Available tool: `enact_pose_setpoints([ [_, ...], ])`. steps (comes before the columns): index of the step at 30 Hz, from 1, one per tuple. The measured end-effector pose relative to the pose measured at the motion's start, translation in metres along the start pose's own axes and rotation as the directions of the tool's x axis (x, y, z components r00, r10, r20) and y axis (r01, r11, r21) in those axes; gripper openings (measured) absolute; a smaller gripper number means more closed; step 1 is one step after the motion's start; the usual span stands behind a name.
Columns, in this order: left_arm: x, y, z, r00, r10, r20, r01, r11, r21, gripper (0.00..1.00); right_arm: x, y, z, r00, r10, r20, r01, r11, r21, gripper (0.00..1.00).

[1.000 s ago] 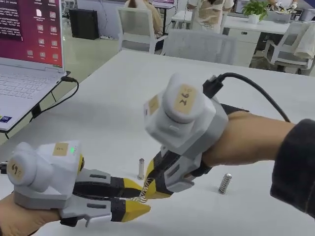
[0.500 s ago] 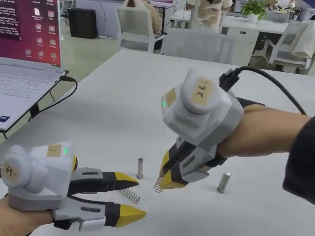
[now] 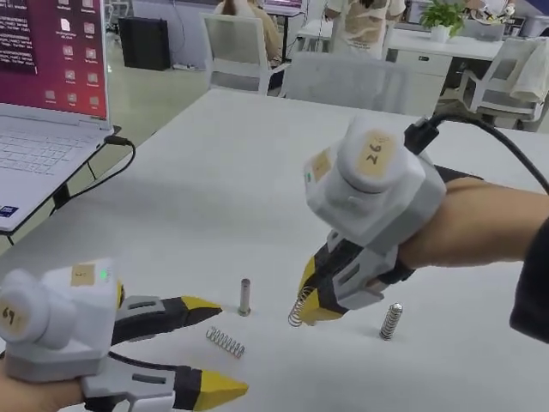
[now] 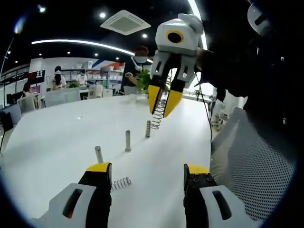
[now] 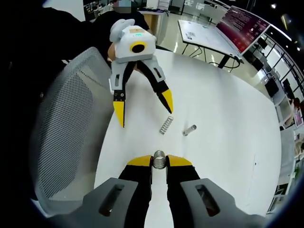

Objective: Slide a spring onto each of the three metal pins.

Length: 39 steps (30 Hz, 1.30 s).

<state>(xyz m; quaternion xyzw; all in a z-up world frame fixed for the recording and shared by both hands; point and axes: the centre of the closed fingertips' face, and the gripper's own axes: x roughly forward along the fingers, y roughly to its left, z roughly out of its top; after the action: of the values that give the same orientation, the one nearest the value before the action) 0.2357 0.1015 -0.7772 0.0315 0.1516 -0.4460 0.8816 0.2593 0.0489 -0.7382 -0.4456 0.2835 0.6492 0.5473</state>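
Head view: your right gripper [image 3: 313, 311] pinches a spring [image 3: 298, 307] just right of a bare pin [image 3: 245, 297]; your left gripper [image 3: 232, 348] gapes beside a loose spring [image 3: 225, 342]. Left gripper view: your jaws stand wide apart. Right gripper view: your jaws clamp the spring end-on

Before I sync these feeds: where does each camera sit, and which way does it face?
Head view: headset, looking down at the table; left gripper, right gripper and a forearm show.
Left gripper view: rides that gripper, faces the right gripper between its own open jaws.
Right gripper view: rides that gripper, faces the left one past jaws shut on a spring.
All three share the loose spring.
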Motion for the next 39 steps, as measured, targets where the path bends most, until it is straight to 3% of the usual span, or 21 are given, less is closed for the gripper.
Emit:
enact_pose_setpoints([
  [2, -0.001, 0.003, -0.002, 0.9998, 0.020, -0.005, -0.020, 1.000, -0.004, 0.63, -0.003, -0.004, -0.003, 1.0000, -0.009, -0.001, 0.009, 1.000, 0.010, 0.08],
  [11, -0.003, 0.006, -0.003, 0.9988, 0.050, -0.004, -0.050, 0.999, -0.014, 0.67, -0.013, -0.022, -0.016, 0.9992, -0.040, -0.011, 0.040, 0.998, 0.052, 0.08],
  [18, -0.004, 0.009, -0.003, 0.9976, 0.069, 0.001, -0.069, 0.997, -0.020, 0.72, -0.014, -0.041, -0.028, 0.9962, -0.074, -0.046, 0.077, 0.995, 0.067, 0.08],
  [20, -0.004, 0.009, -0.004, 0.9975, 0.070, 0.002, -0.070, 0.997, -0.023, 0.73, -0.012, -0.047, -0.030, 0.9940, -0.090, -0.062, 0.093, 0.994, 0.057, 0.08],
  [27, -0.006, 0.011, -0.005, 0.9966, 0.083, 0.004, -0.083, 0.996, -0.040, 0.75, 0.003, -0.057, -0.029, 0.9944, -0.077, -0.072, 0.081, 0.995, 0.060, 0.08],
  [32, -0.007, 0.012, -0.007, 0.9958, 0.092, 0.004, -0.091, 0.995, -0.045, 0.76, 0.014, -0.063, -0.038, 0.9921, -0.062, -0.109, 0.070, 0.995, 0.070, 0.08],
  [39, -0.007, 0.012, -0.010, 0.9956, 0.093, -0.007, -0.094, 0.994, -0.048, 0.76, 0.022, -0.066, -0.043, 0.9919, -0.043, -0.119, 0.054, 0.995, 0.087, 0.08],
])
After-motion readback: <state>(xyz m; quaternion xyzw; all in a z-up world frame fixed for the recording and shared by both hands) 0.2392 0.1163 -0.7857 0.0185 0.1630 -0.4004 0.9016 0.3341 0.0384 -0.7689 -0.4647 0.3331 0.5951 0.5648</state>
